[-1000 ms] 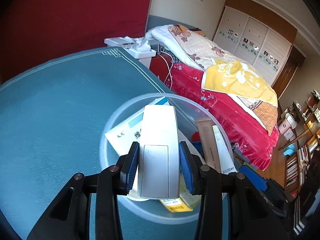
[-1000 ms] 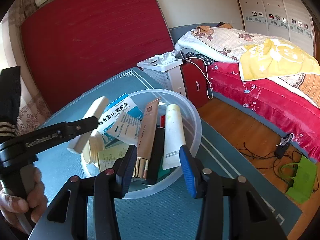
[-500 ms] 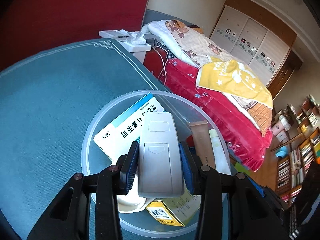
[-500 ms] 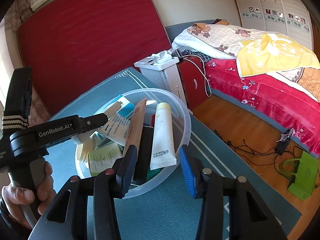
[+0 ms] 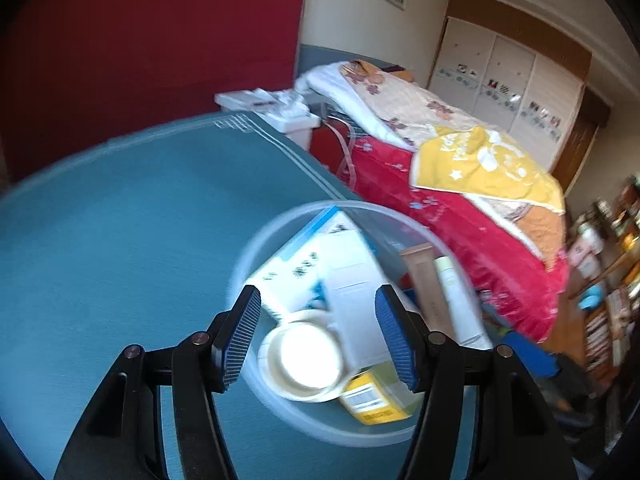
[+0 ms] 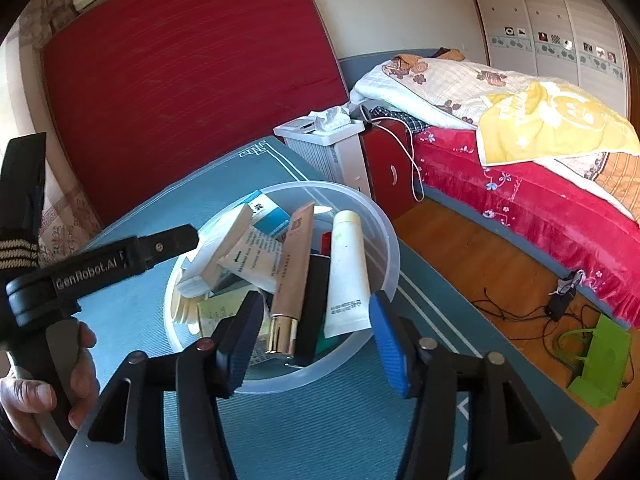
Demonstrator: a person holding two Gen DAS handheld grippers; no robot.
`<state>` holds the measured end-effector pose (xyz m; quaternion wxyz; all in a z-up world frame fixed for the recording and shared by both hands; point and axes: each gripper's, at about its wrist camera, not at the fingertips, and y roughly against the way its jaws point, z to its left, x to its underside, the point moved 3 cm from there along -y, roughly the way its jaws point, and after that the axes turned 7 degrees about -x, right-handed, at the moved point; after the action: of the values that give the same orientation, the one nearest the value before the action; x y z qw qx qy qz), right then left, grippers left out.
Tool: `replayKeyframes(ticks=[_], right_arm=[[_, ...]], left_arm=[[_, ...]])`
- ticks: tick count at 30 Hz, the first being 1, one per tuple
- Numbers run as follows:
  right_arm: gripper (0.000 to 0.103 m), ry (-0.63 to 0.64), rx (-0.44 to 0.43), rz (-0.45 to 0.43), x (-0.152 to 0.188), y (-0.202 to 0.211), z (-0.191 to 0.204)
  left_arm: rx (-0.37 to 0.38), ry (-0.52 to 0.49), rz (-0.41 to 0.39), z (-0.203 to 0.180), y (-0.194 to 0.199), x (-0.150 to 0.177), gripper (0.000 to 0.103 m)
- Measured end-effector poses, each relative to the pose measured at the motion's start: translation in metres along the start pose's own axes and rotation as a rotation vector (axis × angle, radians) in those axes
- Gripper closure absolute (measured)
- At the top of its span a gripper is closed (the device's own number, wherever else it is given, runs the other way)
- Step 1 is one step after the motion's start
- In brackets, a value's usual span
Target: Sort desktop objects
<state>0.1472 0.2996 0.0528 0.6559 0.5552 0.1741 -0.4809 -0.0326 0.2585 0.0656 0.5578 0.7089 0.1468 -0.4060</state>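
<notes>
2 tongs, left and right, jaws just spread and empty over the tub; lift the left clear of the released remote.

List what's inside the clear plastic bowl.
In the bowl: a white remote, blue-and-white medicine box, tan tube, white tube, black item, round white lid, yellow box. Whatever lies beneath the pile is covered.

**Colours in and around the bowl**

Blue ribbed pads flank a translucent, frosted bowl. Between the jaws: a white tube, a tan tube with a gold cap, a blue-and-white box. Beneath, a teal mat with white line borders. Beyond, a red panel.
</notes>
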Motion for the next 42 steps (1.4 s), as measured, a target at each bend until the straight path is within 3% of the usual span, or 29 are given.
replayKeyframes(ticks=[3,7,11,14,24,33,42], right_arm=[[0.022,0.013,0.010,-0.015,0.000,0.004,0.006],[0.019,0.021,0.014,-0.011,0.003,0.005,0.014],[0.012,0.019,0.019,-0.004,0.007,0.008,0.020],[0.001,0.019,0.035,-0.009,0.009,0.012,0.022],[0.001,0.026,0.078,-0.009,0.011,0.019,0.033],[0.001,0.049,0.087,0.004,0.014,0.015,0.040],[0.001,0.040,0.098,0.001,0.015,0.016,0.034]], left_arm=[[-0.081,-0.044,-0.038,0.003,0.012,0.004,0.037],[-0.150,-0.083,-0.100,0.010,0.030,0.008,0.020],[-0.162,-0.106,-0.130,0.014,0.044,0.011,0.019],[-0.166,-0.110,-0.149,0.016,0.052,0.014,0.019],[-0.249,-0.126,-0.167,0.019,0.067,0.019,0.019],[-0.188,-0.069,-0.147,0.026,0.070,0.017,0.019],[-0.194,-0.092,-0.148,0.019,0.067,0.022,0.019]])
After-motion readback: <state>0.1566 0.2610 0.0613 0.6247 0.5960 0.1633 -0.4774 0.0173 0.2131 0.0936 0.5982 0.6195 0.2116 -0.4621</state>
